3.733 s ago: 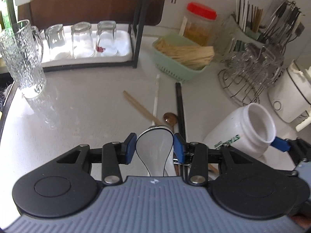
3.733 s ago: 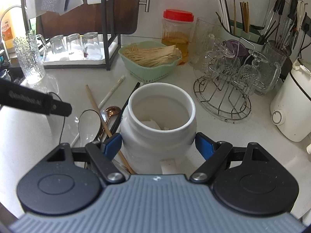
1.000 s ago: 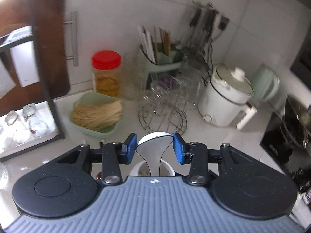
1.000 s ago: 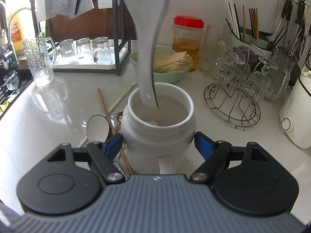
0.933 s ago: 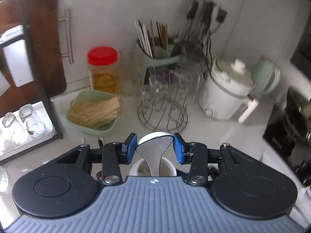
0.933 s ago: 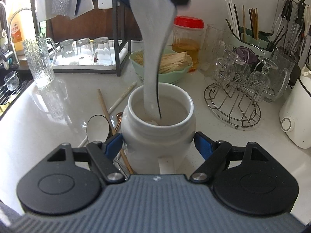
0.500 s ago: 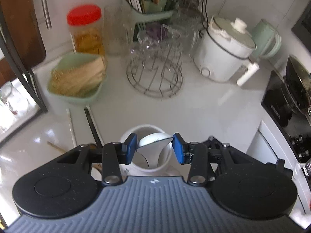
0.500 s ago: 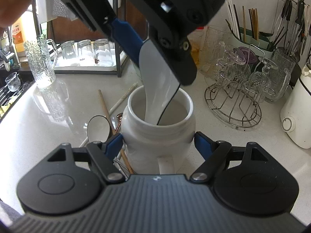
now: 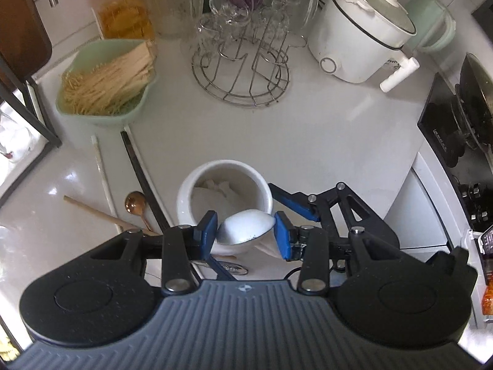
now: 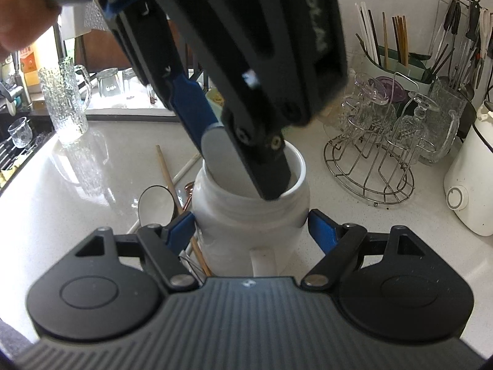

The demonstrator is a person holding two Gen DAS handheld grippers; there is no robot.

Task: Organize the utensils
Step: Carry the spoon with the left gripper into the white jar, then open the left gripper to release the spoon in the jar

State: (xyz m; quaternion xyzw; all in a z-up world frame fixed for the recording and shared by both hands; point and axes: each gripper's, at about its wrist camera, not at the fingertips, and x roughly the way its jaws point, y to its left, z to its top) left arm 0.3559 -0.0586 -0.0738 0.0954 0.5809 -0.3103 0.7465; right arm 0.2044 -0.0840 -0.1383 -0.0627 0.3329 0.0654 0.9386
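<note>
My left gripper (image 9: 245, 231) is shut on a white ceramic spoon (image 9: 245, 229) and points down over the white jar (image 9: 197, 185). The spoon's handle reaches into the jar's mouth, and the spoon also shows in the right wrist view (image 10: 222, 160). My right gripper (image 10: 251, 228) is shut on the white jar (image 10: 249, 215) and holds it upright on the counter. The left gripper (image 10: 243, 157) hangs over the jar in the right wrist view. On the counter left of the jar lie another white spoon (image 10: 154, 205), a wooden chopstick (image 9: 98, 212), a copper spoon (image 9: 134, 200), a black chopstick (image 9: 138, 172) and a white chopstick (image 9: 103, 172).
A green basket of sticks (image 9: 106, 80) sits behind the jar. A wire glass rack (image 9: 242, 67) and a white cooker (image 9: 360, 27) stand at the back right. A stove (image 9: 459, 117) is at the far right. A glass pitcher (image 10: 66, 101) and a utensil holder (image 10: 397, 55) stand farther back.
My left gripper lifted the white spoon off the counter, swung over the jar, tilted downward and lowered the spoon's handle into the jar. My right gripper kept holding the jar still.
</note>
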